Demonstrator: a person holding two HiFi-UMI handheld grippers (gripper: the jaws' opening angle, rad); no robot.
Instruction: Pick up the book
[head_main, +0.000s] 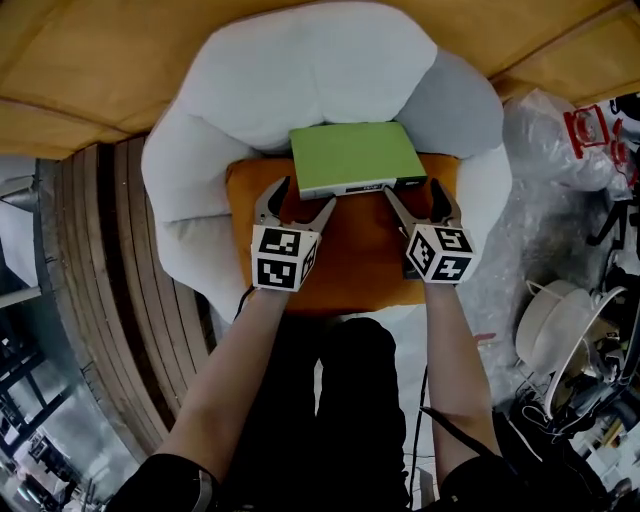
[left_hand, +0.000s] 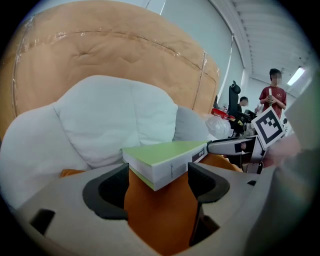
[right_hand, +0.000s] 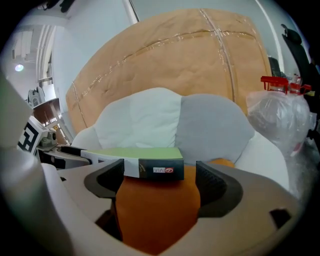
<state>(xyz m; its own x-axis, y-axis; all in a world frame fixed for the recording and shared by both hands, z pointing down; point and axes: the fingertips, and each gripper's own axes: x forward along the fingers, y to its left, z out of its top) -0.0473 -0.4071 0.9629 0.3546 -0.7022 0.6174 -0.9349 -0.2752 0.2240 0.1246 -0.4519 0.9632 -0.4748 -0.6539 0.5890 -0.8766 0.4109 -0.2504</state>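
Note:
A green-covered book (head_main: 355, 158) with a white and dark spine lies flat on an orange cushion (head_main: 350, 262), on the seat of a white padded armchair (head_main: 300, 70). My left gripper (head_main: 303, 195) stands open at the book's near left corner, jaws on either side of that corner without pressing it. The left gripper view shows the book (left_hand: 165, 156) just beyond the gripper (left_hand: 157, 184). My right gripper (head_main: 413, 190) is open at the near right corner. In its own view the book's spine end (right_hand: 150, 167) lies ahead of the gripper (right_hand: 157, 189).
A tan wrapped pad (head_main: 100, 60) rises behind the chair. Curved wooden slats (head_main: 100, 260) lie to the left. Clear plastic bags (head_main: 560, 140) and a white wire-framed object (head_main: 560, 320) crowd the right side. People (left_hand: 272, 92) stand far off.

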